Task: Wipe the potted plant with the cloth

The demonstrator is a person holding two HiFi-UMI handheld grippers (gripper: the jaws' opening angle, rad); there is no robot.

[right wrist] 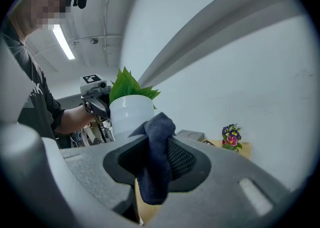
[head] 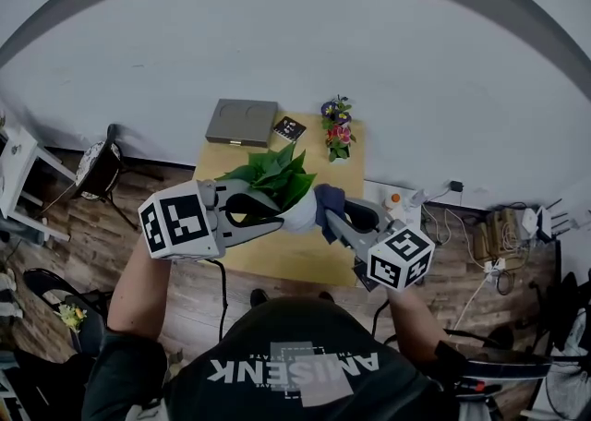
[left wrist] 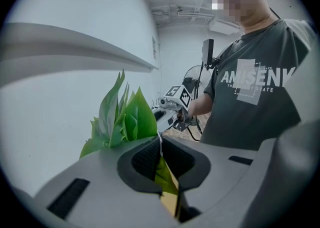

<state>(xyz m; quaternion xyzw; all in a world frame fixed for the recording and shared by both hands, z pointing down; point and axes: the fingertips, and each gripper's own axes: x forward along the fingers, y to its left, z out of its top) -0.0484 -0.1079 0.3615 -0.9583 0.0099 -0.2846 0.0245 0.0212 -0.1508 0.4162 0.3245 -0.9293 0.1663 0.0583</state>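
Wooden table (head: 268, 262) below potted plant (head: 277, 177), cloth (head: 325, 210)

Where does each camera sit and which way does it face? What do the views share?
Head view: on the head, facing steeply down at the table; both forearms, left gripper, right gripper show.
Left gripper view: on that gripper, along jaws shut on the potted plant; torso shows.
Right gripper view: on that gripper, along jaws clamping the cloth; a forearm shows.
All share the potted plant.
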